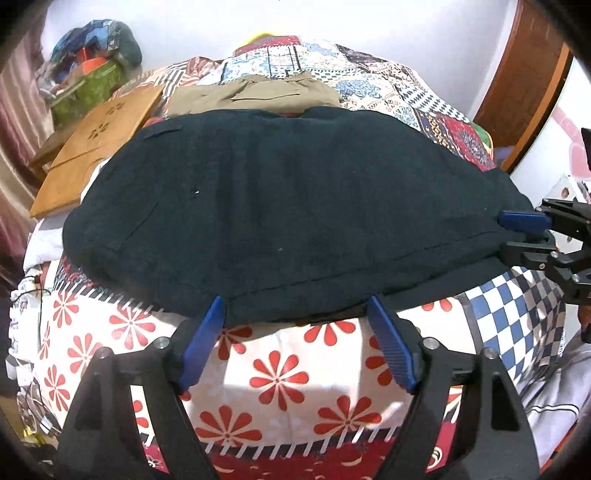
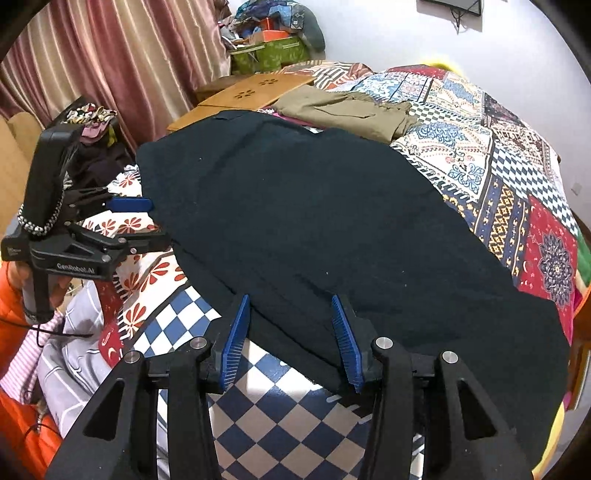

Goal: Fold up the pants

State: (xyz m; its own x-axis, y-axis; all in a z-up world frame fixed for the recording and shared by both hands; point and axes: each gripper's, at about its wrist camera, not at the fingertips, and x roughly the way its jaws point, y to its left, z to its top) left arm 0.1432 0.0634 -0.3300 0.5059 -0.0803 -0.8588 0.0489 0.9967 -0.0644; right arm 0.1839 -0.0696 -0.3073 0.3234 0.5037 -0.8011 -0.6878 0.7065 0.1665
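Black pants [image 1: 288, 206] are lying under both my claws: left gripper [image 1: 295, 314] gaping wide, right gripper [image 2: 290, 310] narrower, both straddling the near hem, gripping nothing.

- Both views evenly lit, bright; soft indoor light, source not visible.
- Fisheye distortion strong: bed [image 1: 280, 373] bulges, edges curve, dark lens rim at corners.
- Wall [image 1: 192, 29] near overexposed, washed white.
- Black pants [image 1: 288, 206] underexposed; folds and seams barely readable.
- Faint bright patch on quilt below pants in left view.
- Shadows weak, only under the pants edge.
- Slight softness at the periphery; centre sharp.
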